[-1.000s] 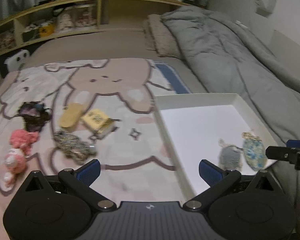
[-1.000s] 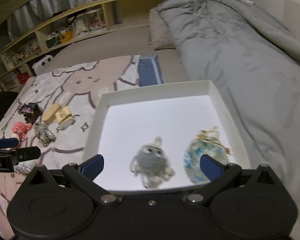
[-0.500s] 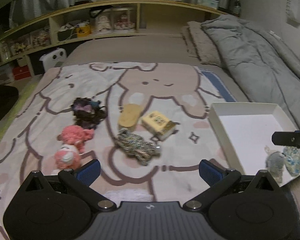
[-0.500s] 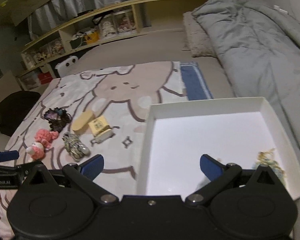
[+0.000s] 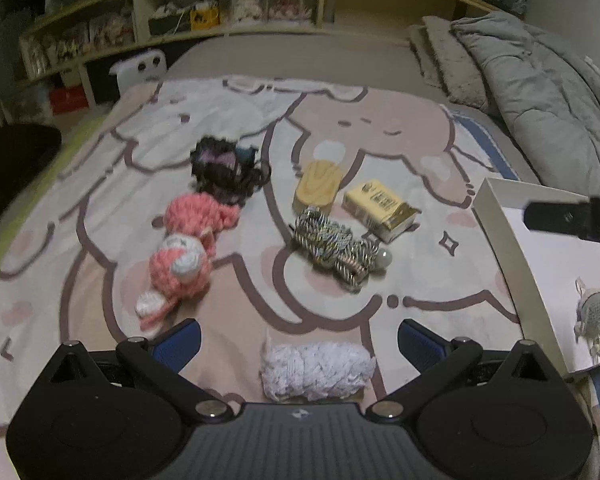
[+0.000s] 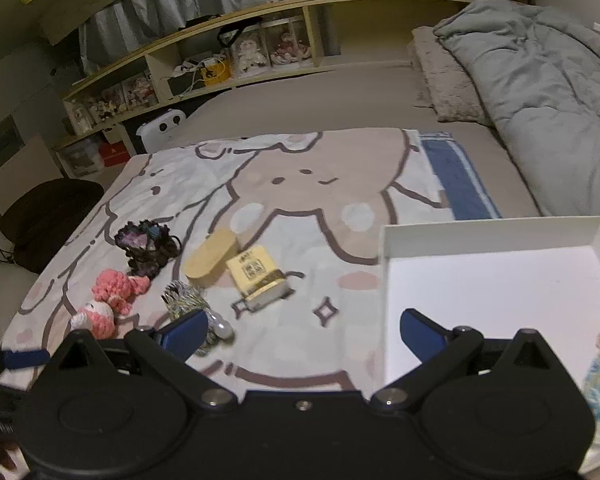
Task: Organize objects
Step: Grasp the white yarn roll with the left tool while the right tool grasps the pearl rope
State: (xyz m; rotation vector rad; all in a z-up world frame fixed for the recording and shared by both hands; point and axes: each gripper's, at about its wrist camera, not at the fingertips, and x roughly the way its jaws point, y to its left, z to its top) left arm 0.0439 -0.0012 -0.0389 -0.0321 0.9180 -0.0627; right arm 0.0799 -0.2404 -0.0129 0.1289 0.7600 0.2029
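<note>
Both tongs gape wide and hold nothing — left tongs [image 5: 299, 338], right tongs [image 6: 304, 330] — both angled downward

Knitted toys [image 5: 182, 264], trinkets beside white tray [image 5: 512, 256].

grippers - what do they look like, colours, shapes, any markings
Both match: the left gripper and right gripper have matte black bodies with two round housings, angular black linkage arms joined by silver pivot screws, and blue pads on the fingers. The left one has a ribbed grey centre plate with a small white logo. No sleeves or cables show.
</note>
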